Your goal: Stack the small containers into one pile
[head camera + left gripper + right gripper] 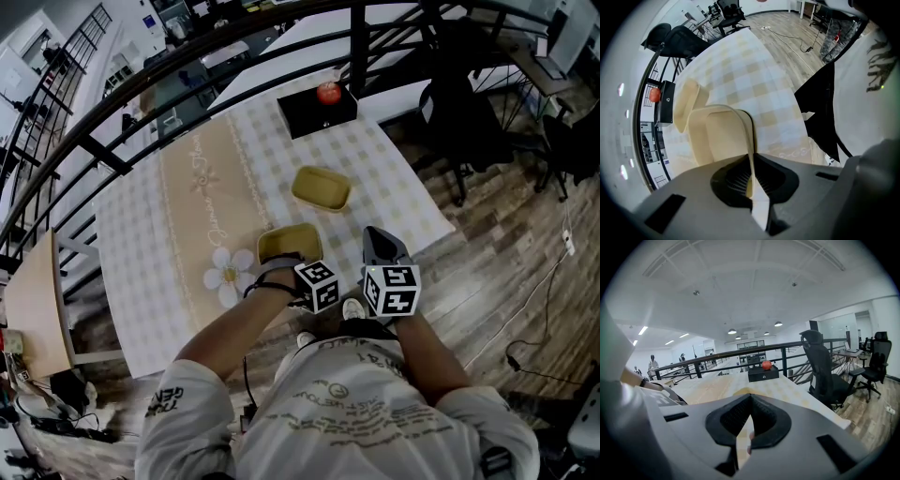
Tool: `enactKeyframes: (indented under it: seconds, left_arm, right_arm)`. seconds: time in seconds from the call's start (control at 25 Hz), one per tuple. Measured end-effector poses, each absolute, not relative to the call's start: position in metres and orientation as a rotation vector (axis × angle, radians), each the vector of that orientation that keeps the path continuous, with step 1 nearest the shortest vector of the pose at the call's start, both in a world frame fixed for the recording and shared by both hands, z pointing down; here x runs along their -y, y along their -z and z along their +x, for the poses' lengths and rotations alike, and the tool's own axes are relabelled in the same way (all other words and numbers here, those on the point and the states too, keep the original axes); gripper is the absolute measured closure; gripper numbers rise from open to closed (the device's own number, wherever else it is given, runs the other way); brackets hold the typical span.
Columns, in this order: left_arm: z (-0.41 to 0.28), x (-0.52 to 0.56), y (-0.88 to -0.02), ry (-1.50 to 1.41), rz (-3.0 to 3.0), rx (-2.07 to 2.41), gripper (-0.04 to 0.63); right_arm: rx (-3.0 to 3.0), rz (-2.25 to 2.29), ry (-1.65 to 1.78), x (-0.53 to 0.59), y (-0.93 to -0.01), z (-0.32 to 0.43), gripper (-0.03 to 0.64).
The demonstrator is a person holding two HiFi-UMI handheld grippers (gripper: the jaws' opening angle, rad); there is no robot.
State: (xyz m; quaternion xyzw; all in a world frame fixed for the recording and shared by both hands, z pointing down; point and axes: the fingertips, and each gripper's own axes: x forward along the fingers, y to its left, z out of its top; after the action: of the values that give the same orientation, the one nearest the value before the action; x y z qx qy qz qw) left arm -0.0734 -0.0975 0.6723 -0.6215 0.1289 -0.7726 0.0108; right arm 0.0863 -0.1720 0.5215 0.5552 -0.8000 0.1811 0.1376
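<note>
Two small yellow containers sit on the checked tablecloth [394, 187]. The far container [321, 187] lies open side up near the middle of the table. The near container [289, 242] is at the front edge, and my left gripper [284, 262] is shut on its near wall. In the left gripper view that thin cream wall [751, 140] runs straight down between the closed jaws of the left gripper [751, 161], and the far container [686, 105] shows behind it. My right gripper [380, 242] hovers to the right of the near container, shut and empty [750, 401].
A black box [317, 112] with a red apple [328, 92] on top stands at the table's far edge. A dark railing [356, 37] runs behind the table. Office chairs [459, 112] stand on the wooden floor to the right. The person's body is at the table's front edge.
</note>
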Motion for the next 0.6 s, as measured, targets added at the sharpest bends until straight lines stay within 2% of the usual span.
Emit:
enactKeyframes:
  seconds: [0.36, 0.6]
  left_arm:
    - [-0.064, 0.093, -0.658, 2.343, -2.018, -0.390, 0.541]
    - [-0.050, 0.102, -0.625, 2.056, -2.319, -0.602, 0.541]
  right_arm:
    - [2.316, 1.619, -0.544, 0.171, -0.521, 0.093, 0.624]
    - [2.328, 1.603, -0.544, 0.172, -0.522, 0.091, 0.624]
